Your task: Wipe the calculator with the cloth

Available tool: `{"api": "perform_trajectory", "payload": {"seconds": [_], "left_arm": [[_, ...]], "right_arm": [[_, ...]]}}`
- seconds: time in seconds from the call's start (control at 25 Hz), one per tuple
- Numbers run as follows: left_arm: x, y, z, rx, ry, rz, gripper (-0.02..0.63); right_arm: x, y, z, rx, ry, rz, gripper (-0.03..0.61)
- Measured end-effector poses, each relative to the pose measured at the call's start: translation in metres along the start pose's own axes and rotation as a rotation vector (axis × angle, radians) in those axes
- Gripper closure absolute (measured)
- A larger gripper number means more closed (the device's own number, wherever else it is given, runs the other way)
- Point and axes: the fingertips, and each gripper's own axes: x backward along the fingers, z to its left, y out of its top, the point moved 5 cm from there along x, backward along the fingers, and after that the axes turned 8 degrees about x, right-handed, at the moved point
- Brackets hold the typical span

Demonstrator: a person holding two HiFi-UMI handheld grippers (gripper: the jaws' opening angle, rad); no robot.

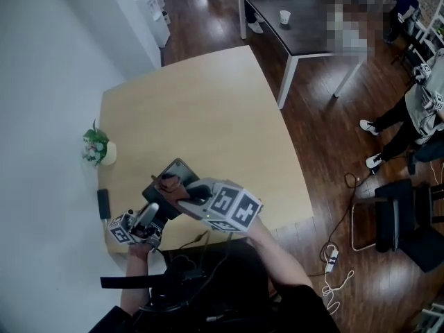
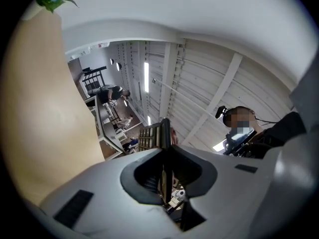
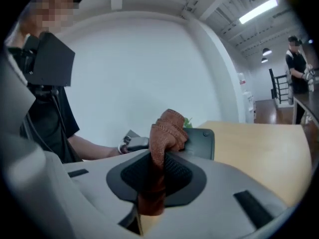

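Observation:
In the head view, low over the near left corner of the light wooden table (image 1: 201, 109), my left gripper (image 1: 157, 207) is shut on the dark calculator (image 1: 182, 170) and holds it tilted up off the table. In the left gripper view the calculator (image 2: 155, 136) shows edge-on between the shut jaws of the left gripper (image 2: 166, 156). My right gripper (image 1: 186, 193) is shut on a bunched brown cloth (image 1: 168, 182), which lies against the calculator's face. In the right gripper view the cloth (image 3: 167, 131) stands up from the right gripper (image 3: 159, 168), with the calculator (image 3: 203, 142) just behind it.
A small potted plant (image 1: 97, 146) and a slim dark object (image 1: 103, 203) sit at the table's left edge by the white wall. A dark table with a cup (image 1: 285, 16) stands beyond. People, a black chair (image 1: 399, 214) and floor cables (image 1: 333, 259) are at the right.

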Motion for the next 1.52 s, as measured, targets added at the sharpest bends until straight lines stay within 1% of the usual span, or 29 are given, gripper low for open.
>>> {"api": "perform_trajectory", "payload": {"seconds": [0.04,0.12,0.28,0.36,0.4,0.44,0.48,0.56,0.6,0.68,0.76,0.8,0.84,0.92,1.04,1.12,1.2,1.32,1.36,1.4,1.44,1.52], "left_arm": [[-0.001,-0.001,-0.002,0.000,-0.013,0.004,0.554],[0.002,-0.003,-0.004,0.007,-0.025,-0.003,0.551],[0.013,-0.006,-0.001,0.030,-0.011,-0.026,0.545],[0.019,-0.008,0.003,0.067,-0.012,-0.056,0.552],[0.019,-0.008,0.001,0.096,-0.026,-0.083,0.560],[0.018,-0.006,-0.001,0.120,-0.041,-0.110,0.560],[0.022,-0.004,0.001,0.122,-0.041,-0.128,0.560],[0.039,0.001,0.012,0.097,-0.016,-0.141,0.558],[0.037,0.003,0.011,0.107,-0.017,-0.149,0.558],[0.019,0.006,0.001,0.149,-0.034,-0.165,0.558],[0.010,0.005,-0.002,0.166,-0.043,-0.169,0.558],[0.007,0.004,-0.002,0.172,-0.048,-0.169,0.558],[0.005,0.002,-0.003,0.176,-0.057,-0.168,0.558],[0.005,0.000,-0.003,0.177,-0.075,-0.165,0.557],[0.030,-0.006,0.009,0.119,-0.066,-0.129,0.555],[0.033,-0.009,0.005,0.104,-0.067,-0.107,0.549],[0.033,-0.012,0.005,0.110,-0.054,-0.097,0.545],[0.036,-0.017,0.010,0.135,-0.027,-0.096,0.565],[0.036,-0.018,0.011,0.137,-0.011,-0.090,0.563],[0.036,-0.019,0.012,0.134,0.010,-0.076,0.563],[0.035,-0.020,0.014,0.129,0.032,-0.057,0.560],[0.030,-0.022,0.016,0.120,0.068,-0.012,0.560]], "right_arm": [[-0.002,-0.005,-0.005,-0.007,-0.018,0.020,0.512],[0.004,-0.013,-0.020,-0.058,-0.054,0.016,0.511],[0.024,-0.036,-0.052,-0.143,-0.162,0.014,0.511],[0.035,-0.053,-0.067,-0.166,-0.244,0.044,0.512],[0.041,-0.061,-0.072,-0.175,-0.283,0.060,0.514],[0.047,-0.066,-0.074,-0.186,-0.311,0.064,0.516],[0.052,-0.067,-0.073,-0.198,-0.323,0.054,0.517],[0.055,-0.059,-0.063,-0.205,-0.296,0.010,0.517],[0.051,-0.052,-0.054,-0.194,-0.260,-0.013,0.517],[0.036,-0.032,-0.030,-0.155,-0.156,-0.054,0.517],[0.014,-0.012,-0.002,-0.101,-0.048,-0.082,0.515],[0.004,-0.006,0.010,-0.068,-0.010,-0.080,0.515],[-0.005,-0.003,0.016,-0.036,0.008,-0.063,0.515],[-0.014,-0.007,0.014,-0.009,-0.007,-0.014,0.515],[-0.004,-0.016,-0.009,-0.081,-0.058,-0.004,0.512],[0.007,-0.025,-0.026,-0.126,-0.092,0.008,0.511],[0.019,-0.042,-0.047,-0.149,-0.163,0.062,0.511],[0.036,-0.074,-0.072,-0.150,-0.316,0.184,0.515],[0.039,-0.075,-0.073,-0.138,-0.342,0.196,0.517],[0.040,-0.069,-0.070,-0.113,-0.349,0.186,0.517],[0.037,-0.057,-0.064,-0.071,-0.339,0.160,0.517],[0.023,-0.021,-0.046,0.065,-0.292,0.106,0.515]]}}
